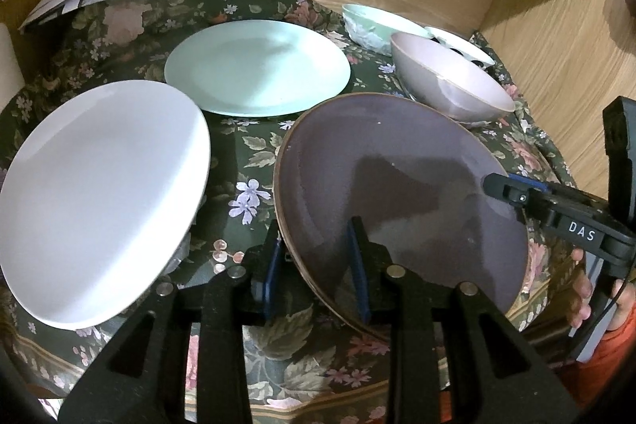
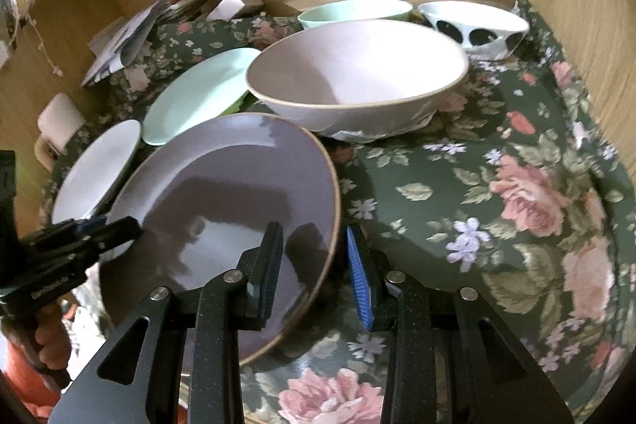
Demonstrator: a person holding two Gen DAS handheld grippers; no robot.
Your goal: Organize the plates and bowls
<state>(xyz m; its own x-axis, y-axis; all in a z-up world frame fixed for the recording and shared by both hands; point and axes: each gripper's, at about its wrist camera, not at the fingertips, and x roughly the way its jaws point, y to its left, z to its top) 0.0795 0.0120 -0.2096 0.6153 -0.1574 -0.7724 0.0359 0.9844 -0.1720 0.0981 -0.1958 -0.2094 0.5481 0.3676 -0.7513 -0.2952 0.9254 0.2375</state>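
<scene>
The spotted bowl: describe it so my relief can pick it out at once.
Start at the floral tablecloth and go to its far right corner by the wooden wall. The spotted bowl stands there, right of the mint bowl; it alone is white with large black dots.

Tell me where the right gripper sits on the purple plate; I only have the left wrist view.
Observer: The right gripper straddles the purple plate at its right rim, one finger over the plate and one outside it.
Operator: What is right of the plate?
Observer: Flowered cloth with no dishes on it, up to the side wall.
Operator: And the far white bowl?
Observer: The white bowl has big black spots on its side and stands beside the green bowl.
</scene>
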